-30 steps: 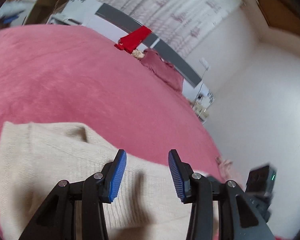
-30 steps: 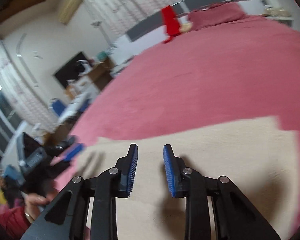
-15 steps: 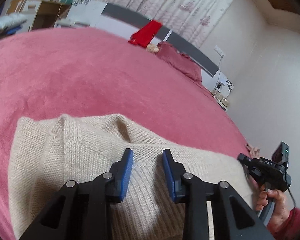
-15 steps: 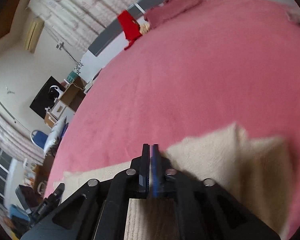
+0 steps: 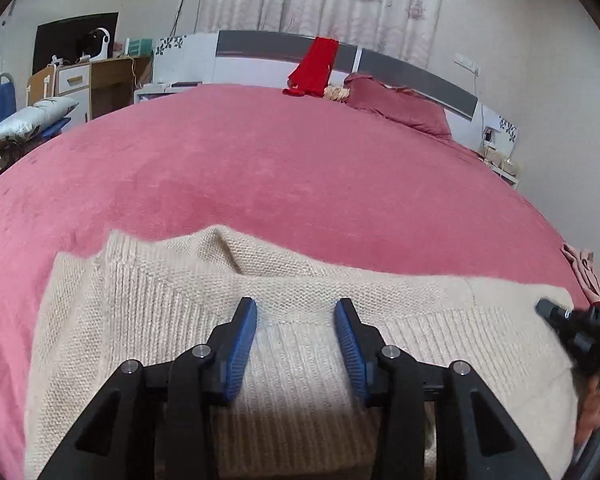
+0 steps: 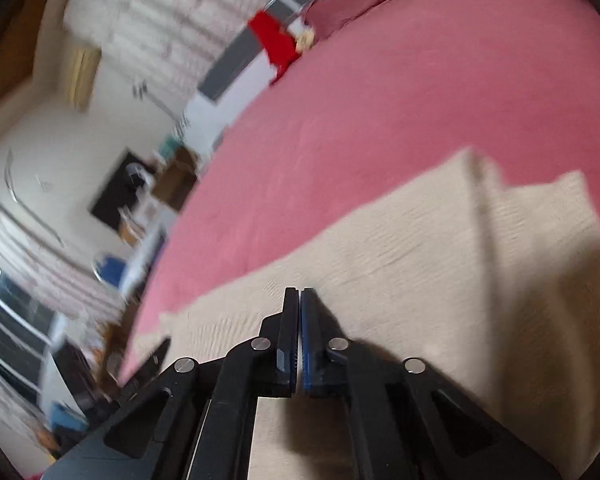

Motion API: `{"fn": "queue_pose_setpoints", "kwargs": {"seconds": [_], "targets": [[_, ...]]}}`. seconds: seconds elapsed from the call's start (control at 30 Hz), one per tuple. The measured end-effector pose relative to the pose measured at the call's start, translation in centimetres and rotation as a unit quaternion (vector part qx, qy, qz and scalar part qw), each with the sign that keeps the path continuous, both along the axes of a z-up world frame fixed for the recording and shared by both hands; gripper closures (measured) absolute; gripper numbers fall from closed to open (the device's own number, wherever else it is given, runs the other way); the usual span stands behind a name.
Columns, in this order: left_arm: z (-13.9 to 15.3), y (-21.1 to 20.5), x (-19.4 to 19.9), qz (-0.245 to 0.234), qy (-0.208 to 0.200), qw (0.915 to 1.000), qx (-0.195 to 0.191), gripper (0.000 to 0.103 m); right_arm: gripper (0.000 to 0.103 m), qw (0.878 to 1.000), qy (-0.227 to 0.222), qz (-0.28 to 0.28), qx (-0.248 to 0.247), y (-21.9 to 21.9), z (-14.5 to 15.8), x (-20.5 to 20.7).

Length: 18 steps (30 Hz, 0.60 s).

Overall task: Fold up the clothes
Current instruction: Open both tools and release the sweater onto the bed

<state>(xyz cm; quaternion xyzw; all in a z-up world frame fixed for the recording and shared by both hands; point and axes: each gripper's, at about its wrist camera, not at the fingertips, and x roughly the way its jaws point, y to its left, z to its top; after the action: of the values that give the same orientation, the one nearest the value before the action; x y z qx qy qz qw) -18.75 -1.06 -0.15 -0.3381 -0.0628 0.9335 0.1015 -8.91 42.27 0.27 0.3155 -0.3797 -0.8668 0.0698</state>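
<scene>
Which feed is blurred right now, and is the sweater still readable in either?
Right wrist view: motion-smeared throughout; the sweater shows only as a cream patch, though the right gripper stays sharp. Left wrist view: crisp; knit ribs are visible between the left gripper fingers, with heavy fisheye bulging of the bed.

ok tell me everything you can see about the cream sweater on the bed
The cream sweater is a chunky knit, part plain stitch and part ribbed, with a ribbed band running across it. It lies mostly flat on the pink bedspread, near the front edge, with layers overlapping and a raised hump at its far edge. The left tool sits open over the ribbed band. The right tool is shut over the fabric; whether it pinches any is unclear, as that view is blurred.
</scene>
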Motion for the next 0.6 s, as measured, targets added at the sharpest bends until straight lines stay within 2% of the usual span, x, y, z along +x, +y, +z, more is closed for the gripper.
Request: {"fn": "queue_pose_setpoints", "kwargs": {"seconds": [0.1, 0.13, 0.23, 0.3, 0.37, 0.47, 0.53, 0.57, 0.6], "targets": [[-0.1, -0.4, 0.4, 0.000, 0.005, 1.0000, 0.003, 0.061, 0.102, 0.999, -0.006, -0.048, -0.002, 4.0, 0.4, 1.0], [0.0, -0.6, 0.5, -0.001, 0.006, 1.0000, 0.004, 0.061, 0.096, 0.998, 0.005, -0.063, 0.001, 5.3, 1.5, 2.2], [0.0, -1.0, 0.4, -0.003, 0.005, 0.9999, 0.014, 0.061, 0.093, 0.994, 0.038, -0.104, 0.010, 8.6, 4.8, 5.7], [0.2, -0.9, -0.1, -0.004, 0.006, 0.9998, 0.018, 0.061, 0.092, 0.992, 0.058, -0.109, 0.019, 8.4, 7.0, 8.4], [0.4, -0.8, -1.0, -0.004, 0.006, 0.9998, 0.020, 0.061, 0.091, 0.994, 0.063, -0.088, 0.026, 7.1, 7.9, 10.4], [0.5, -0.7, -1.5, -0.004, 0.006, 0.9998, 0.021, 0.060, 0.090, 0.998, 0.051, -0.018, 0.036, 2.8, 6.4, 12.1], [0.4, -0.5, -1.7, -0.004, 0.006, 0.9998, 0.019, 0.060, 0.090, 0.999, 0.026, 0.019, 0.029, 0.6, 4.0, 12.1], [0.5, -0.6, -1.6, -0.005, 0.006, 0.9998, 0.020, 0.060, 0.090, 0.999, 0.007, 0.025, 0.024, 0.0, 2.3, 11.9], [0.5, -0.8, -1.7, -0.006, 0.006, 0.9997, 0.025, 0.060, 0.095, 1.000, -0.009, 0.010, 0.016, 0.4, 0.9, 11.8]]}}
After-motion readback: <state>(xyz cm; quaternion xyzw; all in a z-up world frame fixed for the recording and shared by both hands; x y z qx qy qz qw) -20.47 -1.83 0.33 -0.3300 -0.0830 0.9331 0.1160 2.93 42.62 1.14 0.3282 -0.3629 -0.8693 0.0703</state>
